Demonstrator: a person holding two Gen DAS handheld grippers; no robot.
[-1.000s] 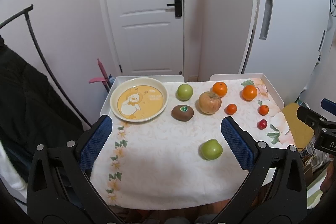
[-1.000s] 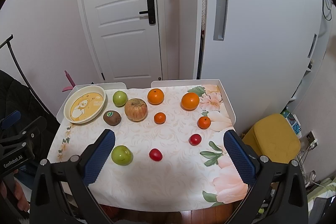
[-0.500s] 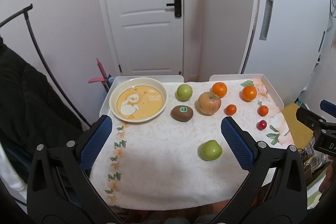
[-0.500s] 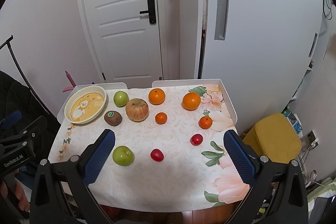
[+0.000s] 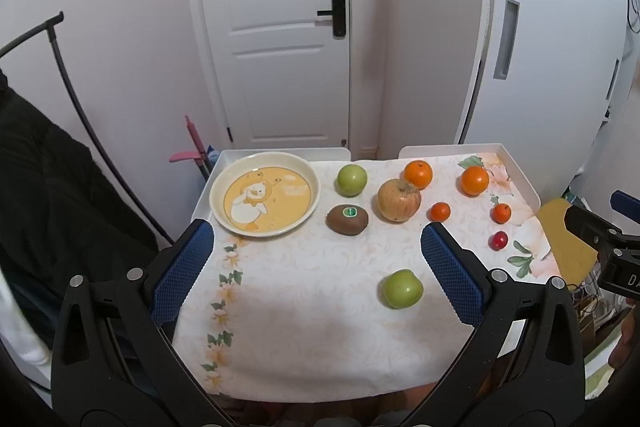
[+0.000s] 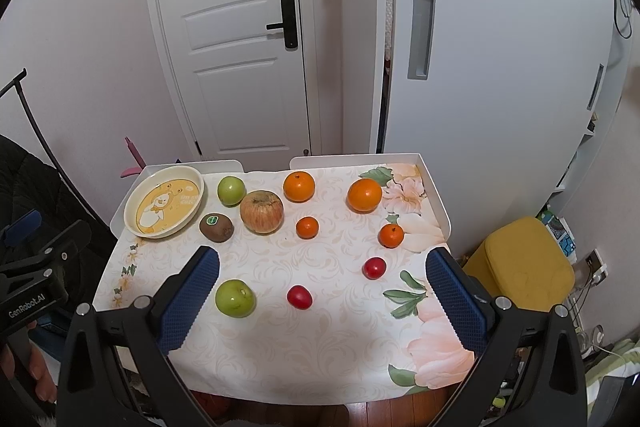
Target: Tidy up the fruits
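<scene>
- The left tool (image 5: 316, 247) is hanging above the near edge of the tabletop (image 5: 320, 327) with its two blue pads spread wide and nothing between them; the right tool (image 6: 322, 287) is hovering likewise, spread wide and carrying nothing.
- The fruits are all lying loose on the cloth, none in the plate (image 5: 265, 193), which is sitting empty at the far left corner; so the sorting is, by my reading, not yet begun.
- The near green apple (image 5: 402, 289) is lying just inside the left tool's right pad and nearer than any other fruit; in the right view the same apple (image 6: 235, 298) is sitting just beside that tool's left pad, so both are within easy reach of it.
- The kiwi (image 5: 347, 219), its long axis running left to right, is lying just beside the plate, ahead of the left tool; the far green apple (image 5: 351, 179) and the big apple (image 5: 399, 199) are sitting close behind it.
- The oranges (image 6: 299, 186) and the small red fruits (image 6: 299, 296) are lying toward the right side; the right tool is the nearer one for those.
- Since the plate is lying to the left, the left tool seems better placed for carrying the near green apple forward and leftward to it.
</scene>
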